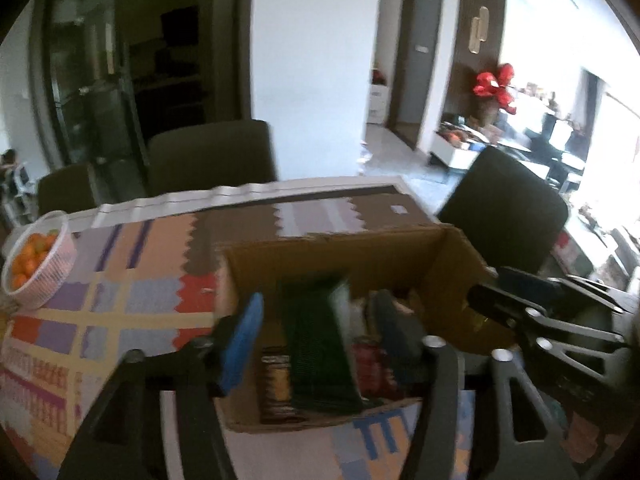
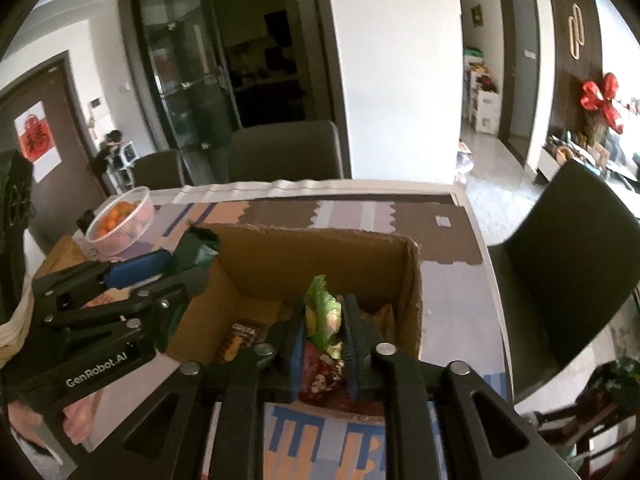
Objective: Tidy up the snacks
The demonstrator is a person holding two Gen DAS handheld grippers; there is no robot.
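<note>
An open cardboard box (image 1: pixel 320 248) (image 2: pixel 300 256) stands on the patterned tablecloth, and both grippers reach into it. My left gripper (image 1: pixel 318 332) (image 2: pixel 176 268) is open; a dark green packet (image 1: pixel 316 340) (image 2: pixel 196 246) stands upright between its pads, with a gap on each side. My right gripper (image 2: pixel 324 344) (image 1: pixel 496 288) has its pads close beside a light green snack bag (image 2: pixel 324 320), not pressing on it. The bag's lower end rests on a red packet (image 2: pixel 324 376) (image 1: pixel 372 364) in the box. A brown packet (image 1: pixel 276 380) (image 2: pixel 240 336) also lies inside.
A white basket of oranges (image 1: pixel 40 264) (image 2: pixel 120 220) sits at the table's far left. Dark chairs stand behind the table (image 1: pixel 212 152) and at its right side (image 2: pixel 568 264). The table's right edge (image 2: pixel 492 280) runs close to the box.
</note>
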